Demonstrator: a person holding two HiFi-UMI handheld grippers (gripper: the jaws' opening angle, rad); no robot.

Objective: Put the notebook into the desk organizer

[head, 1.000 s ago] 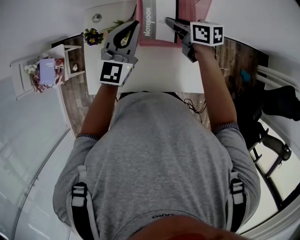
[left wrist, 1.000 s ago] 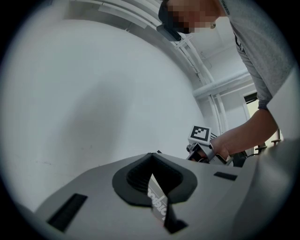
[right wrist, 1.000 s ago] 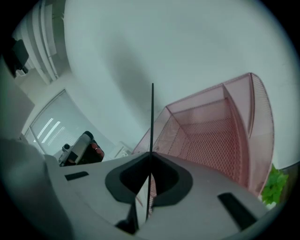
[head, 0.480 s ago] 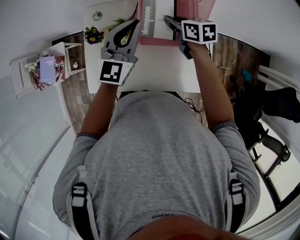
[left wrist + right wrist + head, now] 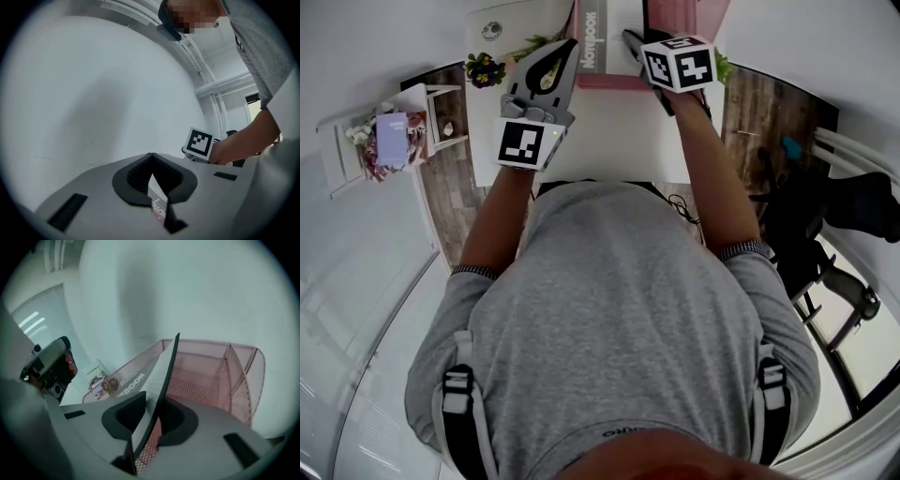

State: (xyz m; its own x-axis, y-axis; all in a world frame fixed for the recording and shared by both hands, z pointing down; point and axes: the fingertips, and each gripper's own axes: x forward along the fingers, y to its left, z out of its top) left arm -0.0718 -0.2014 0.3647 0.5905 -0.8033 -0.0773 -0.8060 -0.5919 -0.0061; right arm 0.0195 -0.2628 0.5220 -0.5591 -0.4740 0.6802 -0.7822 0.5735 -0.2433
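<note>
Head view first: your left gripper (image 5: 570, 47) hung over the white table (image 5: 609, 131), tips just beside the near left corner of the pink mesh desk organizer (image 5: 614, 82). Your right gripper (image 5: 630, 39) reached in from the right, with its tips at the notebook (image 5: 598, 42). The notebook was already inside, in the left part of the organizer, printed cover showing. Some flowers (image 5: 485, 71) sat by the table's left edge, and a little white shelf (image 5: 347, 155) stood further left. In the left gripper view your jaws were clenched, tips meeting with nothing pinched, aimed at a plain white wall (image 5: 93, 93). Only a sliver of pink and white print showed through the slit behind the tips, and your right arm (image 5: 243, 136) was off to the right. In the right gripper view the jaws had just been easing open, and they stood released on either side of the notebook's dark edge. The cover rested against the left jaw and pink mesh showed through the gap on the right, so no squeeze. The notebook leaned to the left, with a mesh divider (image 5: 229, 366) further right.
</note>
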